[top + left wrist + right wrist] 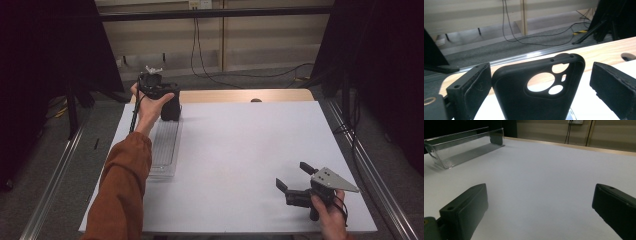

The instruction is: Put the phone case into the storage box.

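A white table (240,160) spans the high view, a strip of bare wood along its far edge. On it, toward nine o'clock, lies a long clear plastic tray (165,147), its ribbed floor running away from the person. At the tray's far end, near eleven o'clock, a black phone case (536,97) stands upright with its camera cut-outs at the top. The left gripper (159,95) hangs over that end; its jaws are spread, one on each side of the case, and whether the left pad grazes the case's edge is hard to tell from this close. The right gripper (295,179) rests at five o'clock, well apart from the tray, jaws released and holding nothing.
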Demonstrator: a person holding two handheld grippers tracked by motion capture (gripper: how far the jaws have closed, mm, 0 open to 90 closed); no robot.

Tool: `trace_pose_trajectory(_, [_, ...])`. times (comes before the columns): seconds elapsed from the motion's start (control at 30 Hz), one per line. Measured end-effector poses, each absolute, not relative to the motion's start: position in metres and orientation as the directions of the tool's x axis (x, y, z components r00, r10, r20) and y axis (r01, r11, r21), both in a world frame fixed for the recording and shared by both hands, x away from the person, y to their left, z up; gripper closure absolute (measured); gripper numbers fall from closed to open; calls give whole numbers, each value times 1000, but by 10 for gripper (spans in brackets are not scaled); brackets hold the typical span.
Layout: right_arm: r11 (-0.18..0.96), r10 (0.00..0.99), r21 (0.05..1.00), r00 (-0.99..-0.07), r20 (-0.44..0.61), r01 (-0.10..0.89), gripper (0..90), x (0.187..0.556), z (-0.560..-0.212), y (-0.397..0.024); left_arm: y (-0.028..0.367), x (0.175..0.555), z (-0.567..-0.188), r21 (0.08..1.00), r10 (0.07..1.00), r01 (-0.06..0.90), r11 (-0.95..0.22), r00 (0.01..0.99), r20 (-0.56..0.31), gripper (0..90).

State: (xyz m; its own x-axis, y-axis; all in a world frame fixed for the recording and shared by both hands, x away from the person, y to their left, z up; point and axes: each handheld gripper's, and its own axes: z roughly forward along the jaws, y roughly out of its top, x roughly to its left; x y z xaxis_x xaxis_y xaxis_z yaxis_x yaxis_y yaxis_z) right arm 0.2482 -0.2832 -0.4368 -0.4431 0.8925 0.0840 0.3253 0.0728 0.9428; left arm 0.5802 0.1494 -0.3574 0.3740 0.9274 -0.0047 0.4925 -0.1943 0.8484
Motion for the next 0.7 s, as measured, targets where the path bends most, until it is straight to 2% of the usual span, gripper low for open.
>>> trace_pose_trajectory(0.3, [77,891,943,-446,80,323,0,248,-437,-283,156,582,-356,879,931,443,-177,365,3,39])
trace_pose_trajectory(0.37, [73,893,943,-443,83,324,0,248,-437,-283,157,582,-355,892,928,429,-146,371,-26,36])
trace_pose_trajectory(0.7, [75,895,944,-439,79,321,0,248,-436,-283,162,580,-348,915,917,384,-124,396,-42,36])
